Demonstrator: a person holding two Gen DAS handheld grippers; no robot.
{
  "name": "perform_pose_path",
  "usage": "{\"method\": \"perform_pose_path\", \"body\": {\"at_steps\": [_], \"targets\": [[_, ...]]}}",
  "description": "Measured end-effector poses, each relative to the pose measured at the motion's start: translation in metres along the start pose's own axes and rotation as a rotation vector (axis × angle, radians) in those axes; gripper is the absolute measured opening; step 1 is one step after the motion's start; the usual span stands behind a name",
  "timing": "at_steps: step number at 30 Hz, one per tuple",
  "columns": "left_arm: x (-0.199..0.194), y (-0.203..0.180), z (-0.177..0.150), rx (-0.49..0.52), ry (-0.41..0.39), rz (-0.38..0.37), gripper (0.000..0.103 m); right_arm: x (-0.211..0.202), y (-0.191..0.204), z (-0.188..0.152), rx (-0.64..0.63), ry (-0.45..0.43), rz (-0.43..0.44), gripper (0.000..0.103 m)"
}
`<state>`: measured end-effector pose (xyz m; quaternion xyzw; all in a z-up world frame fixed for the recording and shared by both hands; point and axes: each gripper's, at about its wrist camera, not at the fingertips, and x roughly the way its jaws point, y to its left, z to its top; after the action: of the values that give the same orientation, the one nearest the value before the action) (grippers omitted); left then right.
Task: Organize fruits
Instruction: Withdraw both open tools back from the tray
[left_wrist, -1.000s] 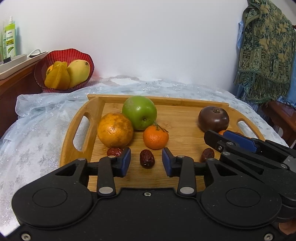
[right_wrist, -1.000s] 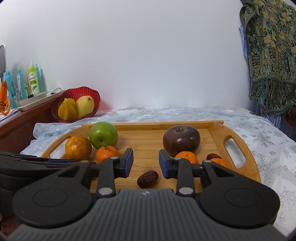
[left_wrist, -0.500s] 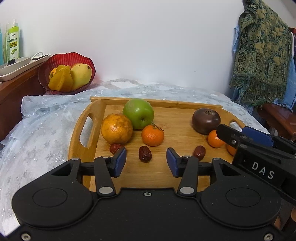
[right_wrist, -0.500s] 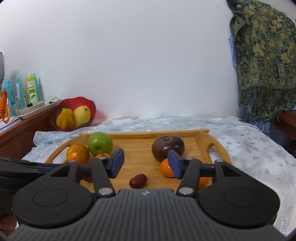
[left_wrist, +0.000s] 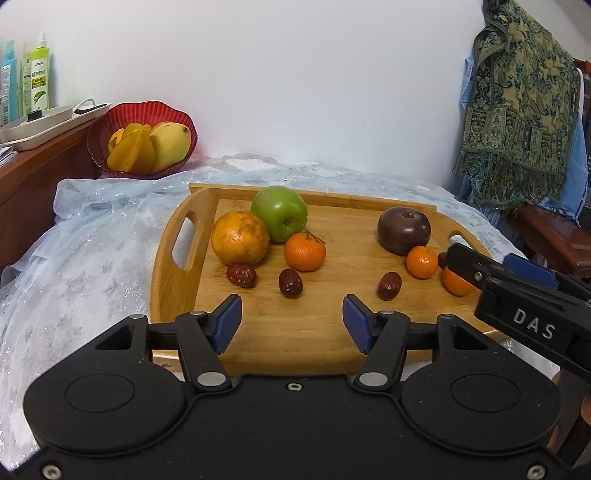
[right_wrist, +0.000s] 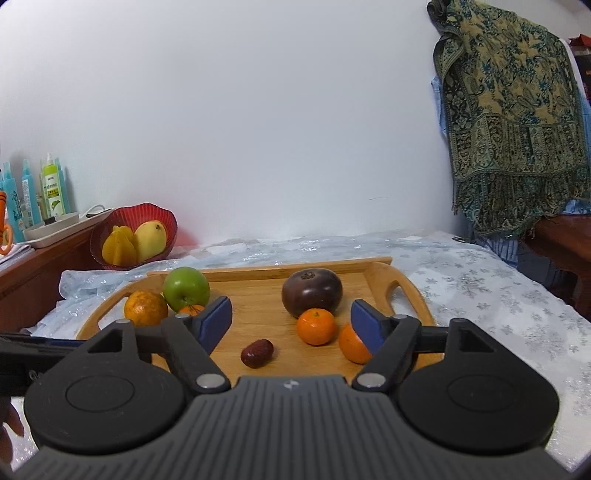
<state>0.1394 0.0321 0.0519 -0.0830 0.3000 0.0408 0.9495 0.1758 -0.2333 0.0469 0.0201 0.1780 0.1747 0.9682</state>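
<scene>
A wooden tray (left_wrist: 173, 284) (right_wrist: 406, 291) on the table carries the fruit. At its left lie a large orange (left_wrist: 240, 237), a green apple (left_wrist: 279, 213), a mandarin (left_wrist: 305, 252) and two red dates (left_wrist: 241, 275) (left_wrist: 290, 283). At its right sit a dark purple fruit (left_wrist: 403, 229) (right_wrist: 312, 291), two mandarins (right_wrist: 316, 326) (right_wrist: 352, 344) and a date (left_wrist: 389, 285) (right_wrist: 257, 353). My left gripper (left_wrist: 291, 321) hangs over the tray's near edge, jaws opening, nothing between them. My right gripper (right_wrist: 291, 319) is also opening and holds nothing; the right-hand fruit lies beyond its fingers.
A red bowl (left_wrist: 142, 110) (right_wrist: 135, 218) with a mango and yellow fruit stands at the back left. A wooden shelf (left_wrist: 33, 162) with bottles (left_wrist: 38, 75) runs along the left. A patterned shawl (left_wrist: 517, 110) hangs at the right. A pale blue cloth (left_wrist: 92, 258) covers the table.
Both grippers have drawn back from the tray and risen slightly, so more of the tray shows. The jaws of both have spread wider, the right ones most.
</scene>
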Motion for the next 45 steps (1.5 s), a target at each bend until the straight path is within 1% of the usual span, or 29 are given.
{"method": "perform_pose_path", "body": {"at_steps": [9,18,32,40,45], "targets": [[-0.009,-0.005,-0.009,0.031,-0.007,0.0,0.061,-0.014,-0.003,-0.012,-0.019,-0.001,-0.023,0.088],[-0.018,-0.006,-0.024,0.016,0.012,-0.017,0.063,-0.023,-0.003,-0.023,-0.021,0.022,-0.033,0.088],[-0.016,-0.001,-0.037,0.02,0.045,0.02,0.07,-0.026,-0.004,-0.038,-0.015,0.082,-0.049,0.09],[-0.009,0.002,-0.041,0.019,0.07,0.044,0.072,-0.022,-0.003,-0.043,-0.017,0.12,-0.055,0.09],[-0.007,0.003,-0.042,0.024,0.076,0.058,0.078,-0.017,-0.004,-0.045,-0.014,0.139,-0.078,0.093]]}}
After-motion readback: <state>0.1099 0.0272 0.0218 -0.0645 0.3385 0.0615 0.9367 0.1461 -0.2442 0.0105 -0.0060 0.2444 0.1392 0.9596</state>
